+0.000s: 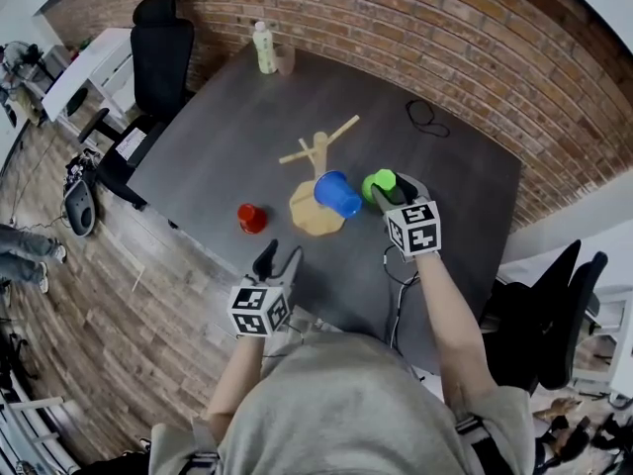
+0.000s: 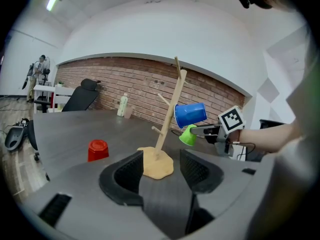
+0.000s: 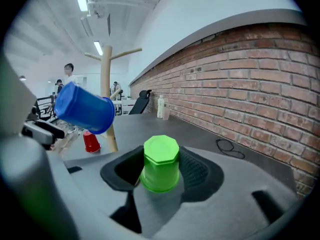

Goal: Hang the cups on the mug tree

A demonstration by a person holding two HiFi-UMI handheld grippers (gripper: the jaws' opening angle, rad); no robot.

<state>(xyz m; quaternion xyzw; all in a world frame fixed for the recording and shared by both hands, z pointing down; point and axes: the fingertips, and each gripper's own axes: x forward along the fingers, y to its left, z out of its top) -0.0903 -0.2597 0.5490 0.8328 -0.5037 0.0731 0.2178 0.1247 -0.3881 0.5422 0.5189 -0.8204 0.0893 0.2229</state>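
Since the green cup (image 3: 160,163) looks like light, thin plastic that would flex, a gentle hold on its sides suits it. The right gripper (image 1: 396,190) clasps it there, upside down, beside the mug tree (image 1: 318,156). A blue cup (image 1: 337,193) hangs tipped on a peg, and a red cup (image 1: 251,217) sits inverted on the table (image 1: 227,137), so neither can hold anything. The left gripper (image 1: 277,260) gapes empty.

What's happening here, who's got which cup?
A person is hanging cups on a mug tree with two handheld grippers. The right gripper holds a green cup upside down, off the table, beside the tree. A blue cup already hangs on the tree. A red cup sits upside down on the table. The left gripper is open and empty at the table's near edge.
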